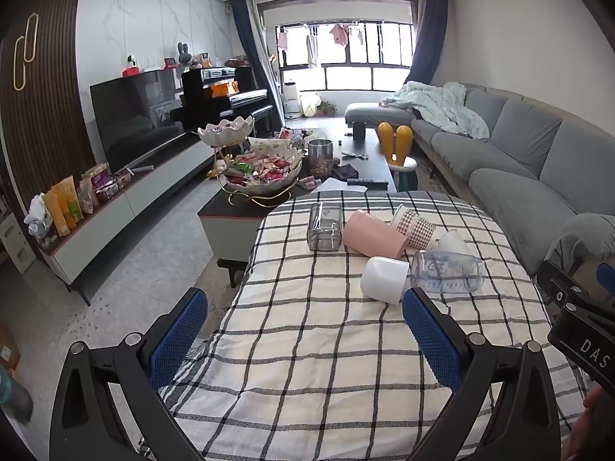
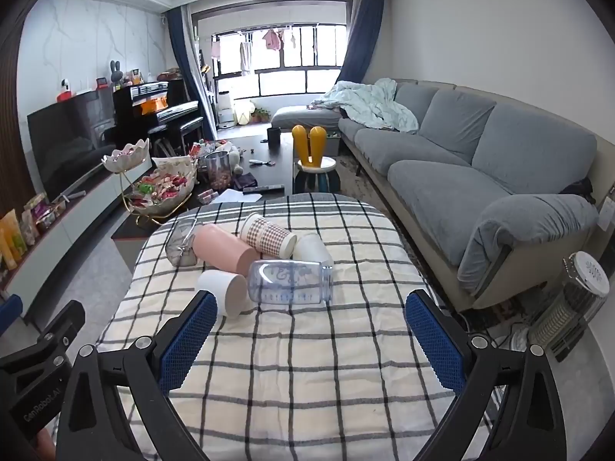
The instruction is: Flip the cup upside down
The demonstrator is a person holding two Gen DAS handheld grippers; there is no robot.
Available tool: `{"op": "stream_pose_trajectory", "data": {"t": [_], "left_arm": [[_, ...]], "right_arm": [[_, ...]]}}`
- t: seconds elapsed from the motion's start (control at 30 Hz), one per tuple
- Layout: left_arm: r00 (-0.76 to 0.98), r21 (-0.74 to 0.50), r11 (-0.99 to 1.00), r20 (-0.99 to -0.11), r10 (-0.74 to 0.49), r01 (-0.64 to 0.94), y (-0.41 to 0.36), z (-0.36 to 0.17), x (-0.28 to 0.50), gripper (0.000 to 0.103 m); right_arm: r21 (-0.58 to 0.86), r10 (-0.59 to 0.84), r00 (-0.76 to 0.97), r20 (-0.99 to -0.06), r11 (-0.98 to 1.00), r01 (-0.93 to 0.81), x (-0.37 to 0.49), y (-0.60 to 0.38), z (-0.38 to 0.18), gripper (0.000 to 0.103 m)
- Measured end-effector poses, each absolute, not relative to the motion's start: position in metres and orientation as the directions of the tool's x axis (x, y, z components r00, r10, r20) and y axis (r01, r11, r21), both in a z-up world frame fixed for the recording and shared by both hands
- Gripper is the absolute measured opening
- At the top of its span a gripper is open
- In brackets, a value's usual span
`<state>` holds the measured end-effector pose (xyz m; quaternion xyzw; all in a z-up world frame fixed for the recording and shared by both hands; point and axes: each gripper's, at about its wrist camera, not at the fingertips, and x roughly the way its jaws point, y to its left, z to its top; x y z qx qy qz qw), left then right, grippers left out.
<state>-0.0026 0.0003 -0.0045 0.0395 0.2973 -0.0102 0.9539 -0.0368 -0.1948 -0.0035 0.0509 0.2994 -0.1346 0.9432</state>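
Several cups lie on their sides on the checked tablecloth [image 1: 307, 345]: a white cup [image 1: 384, 279], a clear bluish cup [image 1: 447, 272], a pink cup [image 1: 374, 233], a checked paper cup [image 1: 415, 226], a small white cup [image 1: 453, 239] and a clear grey cup [image 1: 324, 226]. My left gripper [image 1: 303, 338] is open and empty, near the table's front edge, short of the cups. My right gripper [image 2: 307, 340] is open and empty, just short of the white cup [image 2: 225, 292] and the clear bluish cup [image 2: 290, 281]. The pink cup [image 2: 225, 251] lies behind them.
A dark coffee table [image 1: 369, 153] with a snack bowl [image 1: 265, 174] stands beyond the table. A grey sofa [image 2: 480, 176] runs along the right. A TV unit [image 1: 127, 199] is on the left. A heater [image 2: 572, 303] stands at right on the floor.
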Motion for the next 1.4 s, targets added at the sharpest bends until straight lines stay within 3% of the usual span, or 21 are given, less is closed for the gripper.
{"op": "stream_pose_trajectory", "data": {"t": [1.4], "left_arm": [[0.819,0.065,0.997,-0.573,-0.004,0.05,-0.0014,-0.0061,-0.0028,0.103]], "right_arm": [[0.017,-0.218,0.778,-0.589,0.959,0.282,-0.0358,-0.1941,-0.0078,0.099]]}}
